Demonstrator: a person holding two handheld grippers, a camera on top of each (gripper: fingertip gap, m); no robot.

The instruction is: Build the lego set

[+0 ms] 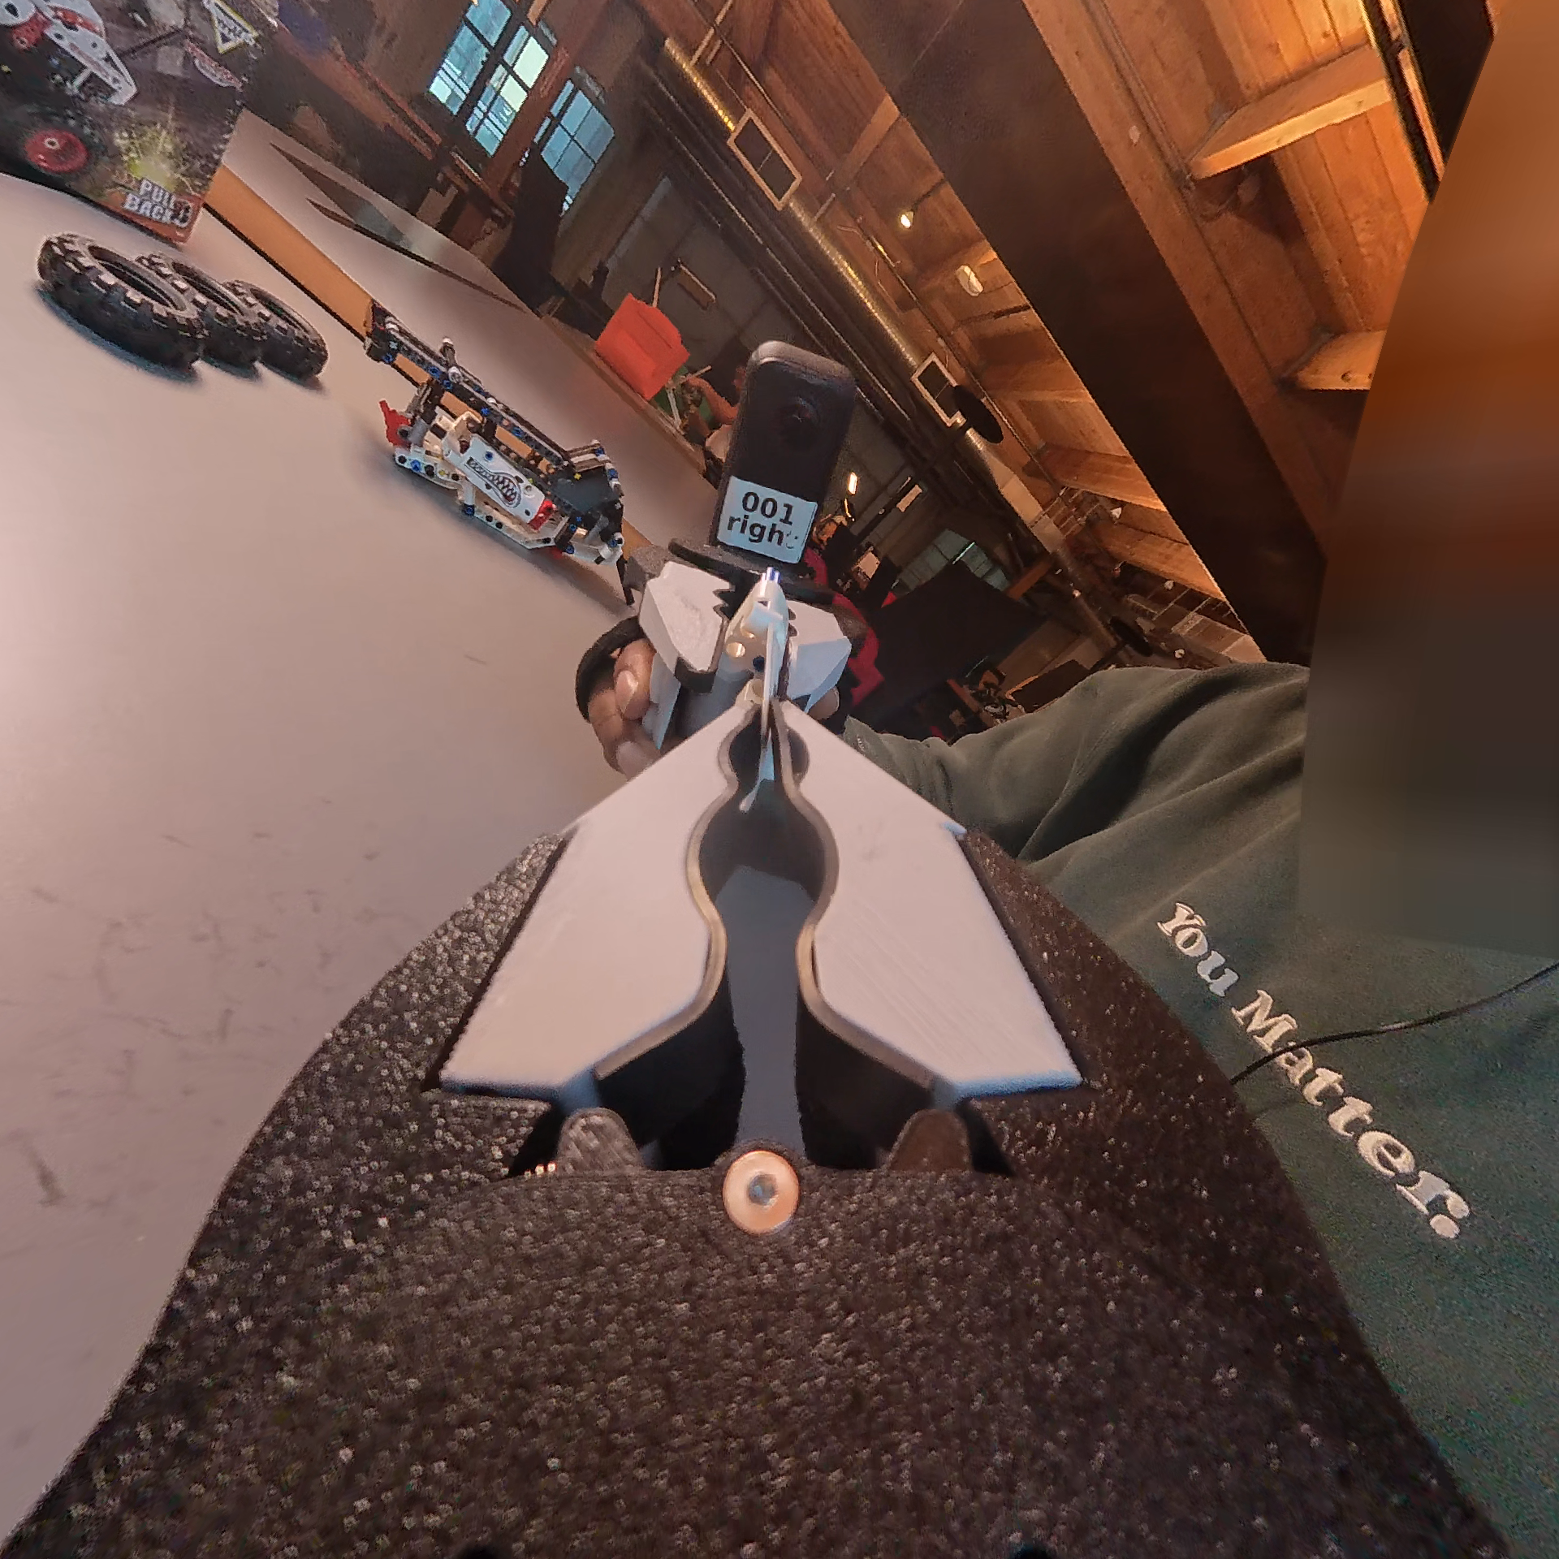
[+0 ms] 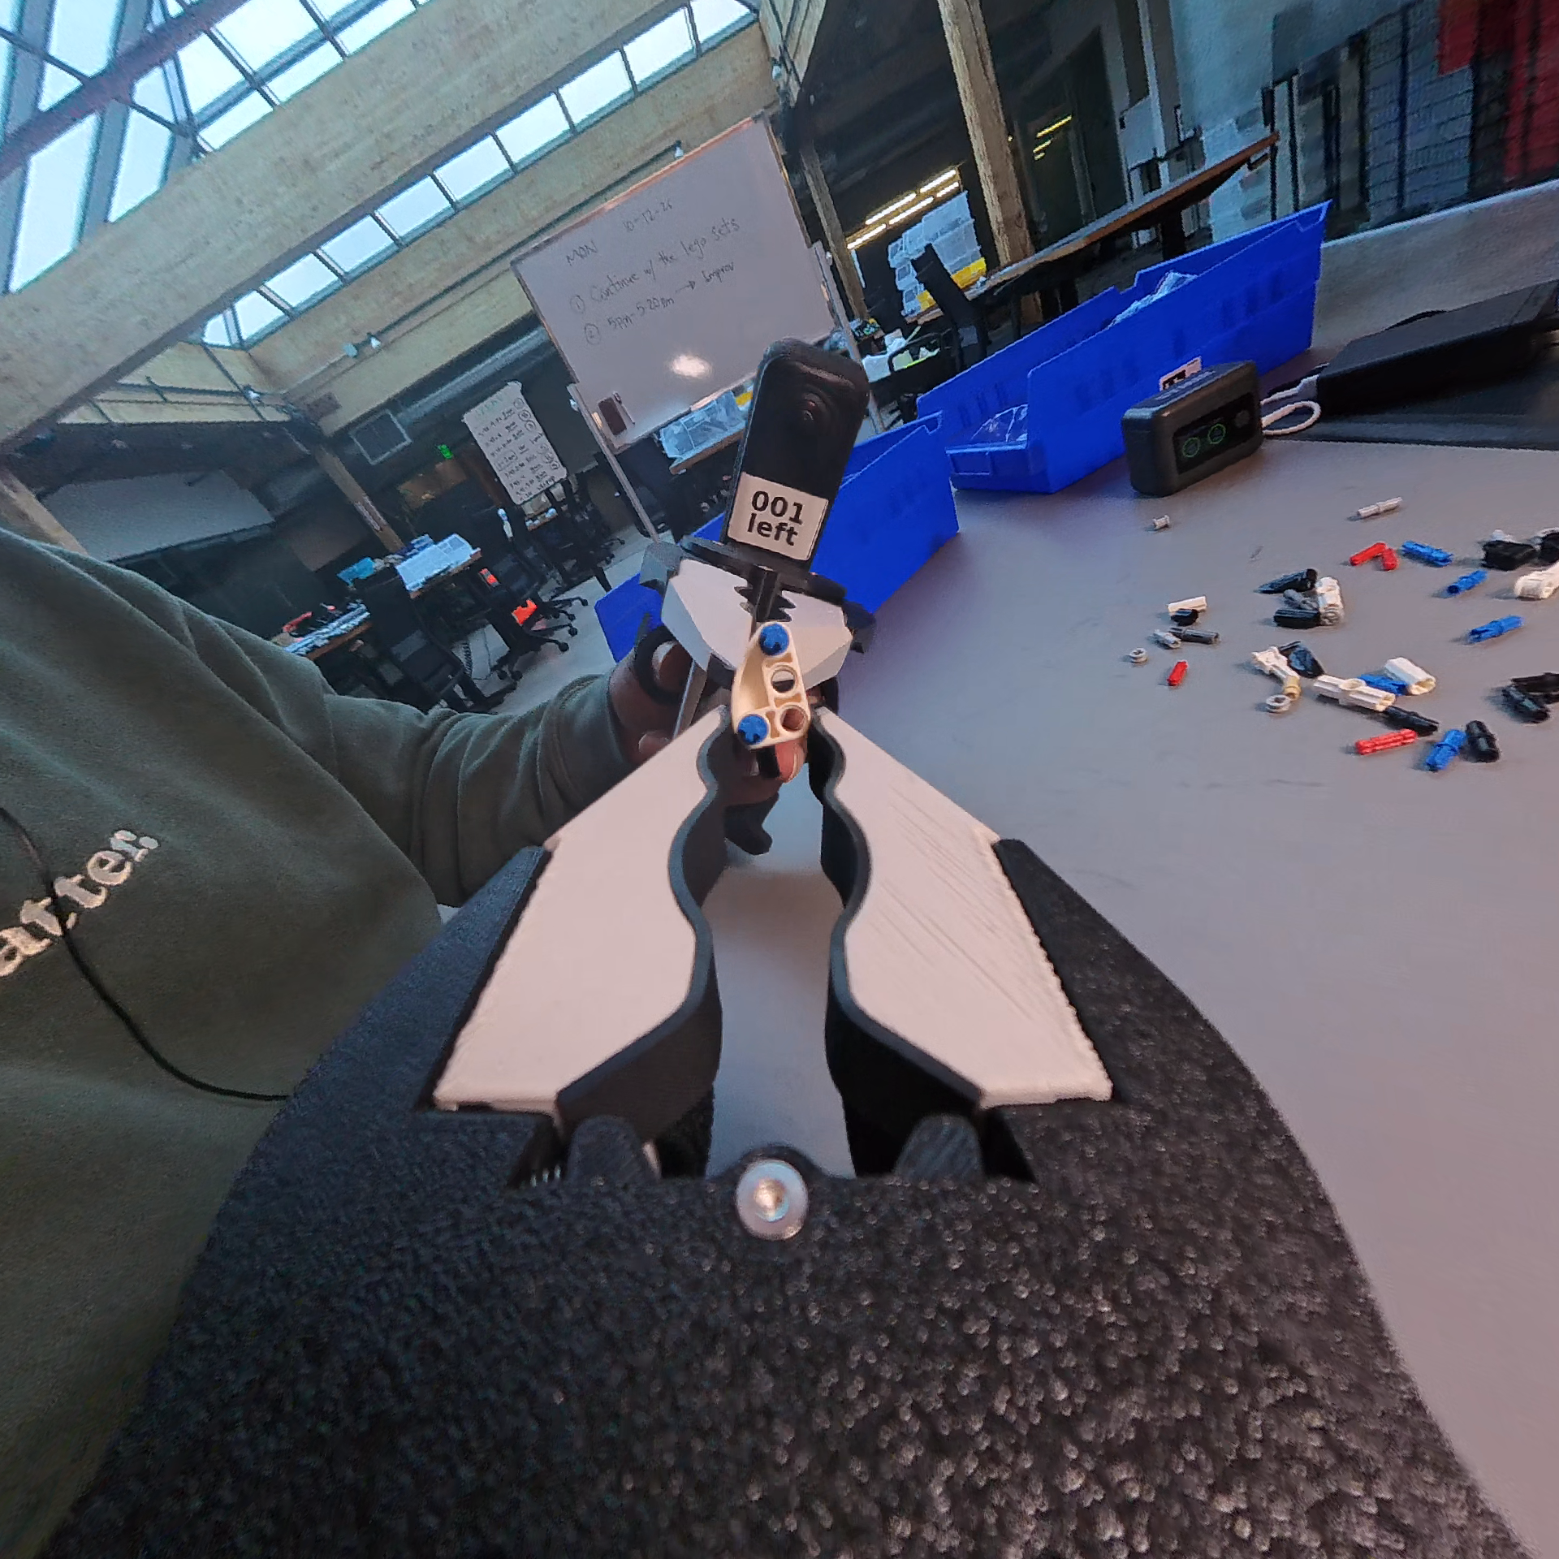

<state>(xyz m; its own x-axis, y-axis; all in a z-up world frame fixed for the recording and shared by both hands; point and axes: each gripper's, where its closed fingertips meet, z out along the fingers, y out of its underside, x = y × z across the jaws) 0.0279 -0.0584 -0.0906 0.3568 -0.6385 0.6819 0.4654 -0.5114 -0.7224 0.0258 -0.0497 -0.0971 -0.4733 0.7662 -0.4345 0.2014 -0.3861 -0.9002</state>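
Note:
A small white angled beam (image 2: pixel 766 687) with two blue pins sits between the two grippers, which face each other tip to tip above the table. My right gripper (image 2: pixel 769 732) is shut on its lower end. My left gripper (image 1: pixel 763 717) has its jaws nearly closed on the beam's thin edge (image 1: pixel 753 628). The left gripper also shows in the right wrist view (image 2: pixel 759 620), and the right gripper shows in the left wrist view (image 1: pixel 738 624). A partly built white and black truck frame (image 1: pixel 498 472) lies on the table (image 1: pixel 211 675) beyond the grippers. Three black tyres (image 1: pixel 177 308) lie further to the left.
The set's box (image 1: pixel 118 101) stands at the far left. Several loose red, blue, black and white parts (image 2: pixel 1367 666) are scattered to the right. Blue bins (image 2: pixel 1139 380) and a black device (image 2: pixel 1194 426) stand behind them. A person's green sleeve (image 2: pixel 211 801) is close on the left. My two grippers' fingertips are within a few centimetres of each other.

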